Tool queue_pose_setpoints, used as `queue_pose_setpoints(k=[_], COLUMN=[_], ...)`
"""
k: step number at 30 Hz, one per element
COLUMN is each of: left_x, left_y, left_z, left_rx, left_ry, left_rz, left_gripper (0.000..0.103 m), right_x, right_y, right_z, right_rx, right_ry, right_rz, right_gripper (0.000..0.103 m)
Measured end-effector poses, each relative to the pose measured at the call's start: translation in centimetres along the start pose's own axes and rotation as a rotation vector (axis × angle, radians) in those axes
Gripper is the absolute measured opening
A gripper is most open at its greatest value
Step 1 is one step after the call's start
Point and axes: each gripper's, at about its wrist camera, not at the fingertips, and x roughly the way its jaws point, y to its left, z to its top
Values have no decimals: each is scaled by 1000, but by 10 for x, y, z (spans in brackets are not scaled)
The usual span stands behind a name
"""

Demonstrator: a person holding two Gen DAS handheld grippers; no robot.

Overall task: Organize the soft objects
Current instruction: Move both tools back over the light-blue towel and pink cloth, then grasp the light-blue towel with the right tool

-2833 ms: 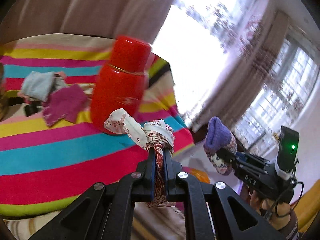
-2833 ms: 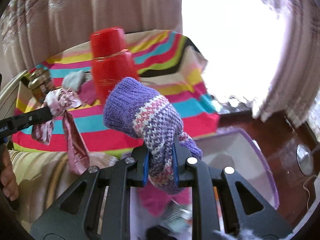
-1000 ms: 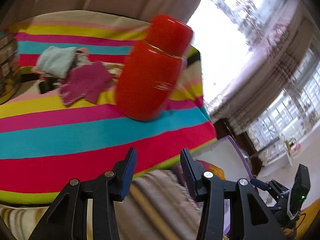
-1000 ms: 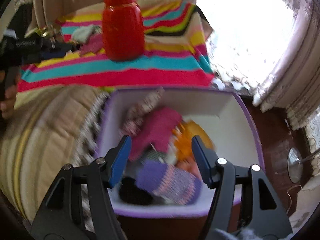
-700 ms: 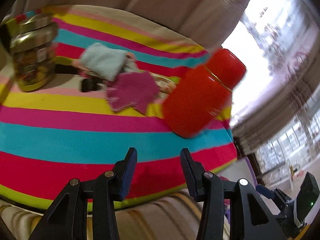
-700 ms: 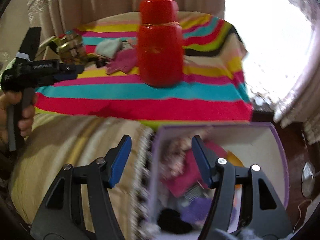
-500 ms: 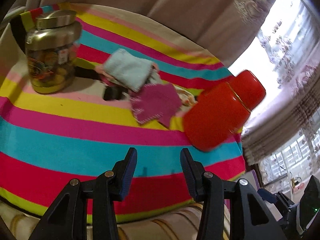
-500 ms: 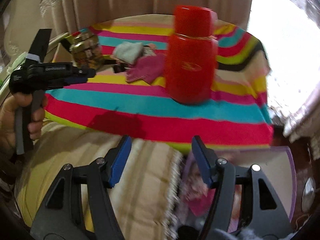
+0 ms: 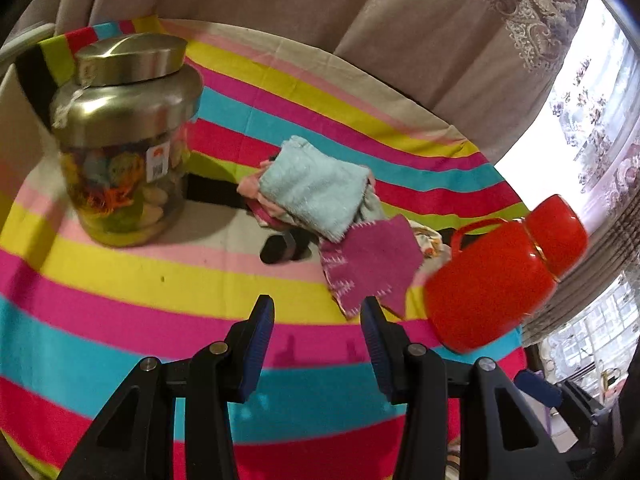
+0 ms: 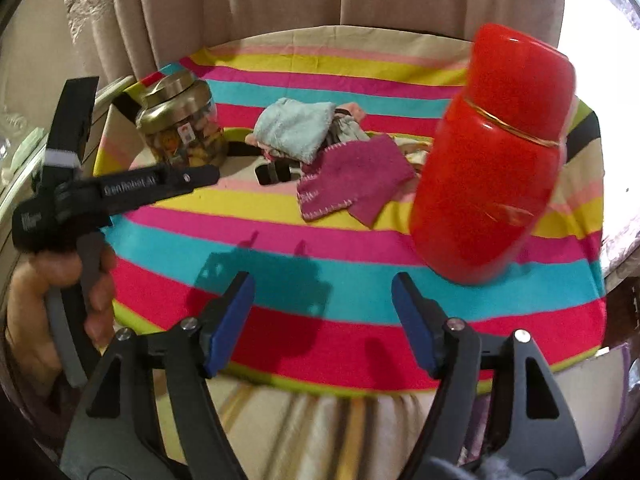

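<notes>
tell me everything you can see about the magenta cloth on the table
The magenta cloth is a small flat piece, felt-like, with pale stitching along its near edge. It lies crumpled flat on the striped tablecloth, between the light blue towel and the red flask. Its far corner tucks under the towel's edge. Neither claw touches it; the left claw hangs open just before it.

Beige curtains (image 10: 248, 12) behind striped tablecloth (image 10: 360, 248); bright window (image 9: 600, 92) at right w/ daylight.

- The red flask (image 10: 492, 160) is being smeared by motion blur;
- clothes beneath the blue towel (image 9: 316, 192) are being mostly hidden;
- the black item (image 9: 280, 249) is being left unidentifiable.
</notes>
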Motion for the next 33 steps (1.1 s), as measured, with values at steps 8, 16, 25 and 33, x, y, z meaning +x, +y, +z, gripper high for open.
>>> queue_pose_setpoints(k=[8,16,25,33], left_x=[50,89,118,103], left_y=[20,22,21,41], left_z=[20,29,37,34], left_rx=[48,112,179,71], left_ry=[26,67,89,78], left_rz=[-4,14,6,-42], left_gripper=[46,46,39,22], right_x=[34,69,101,127], right_y=[9,4,1,12], right_z=[26,51,73,100], right_rx=[29,92,125,139], right_ry=[-30,-51,-66,-97], right_rz=[-15,-29,-28,-14], right_gripper=[74,76,77,79])
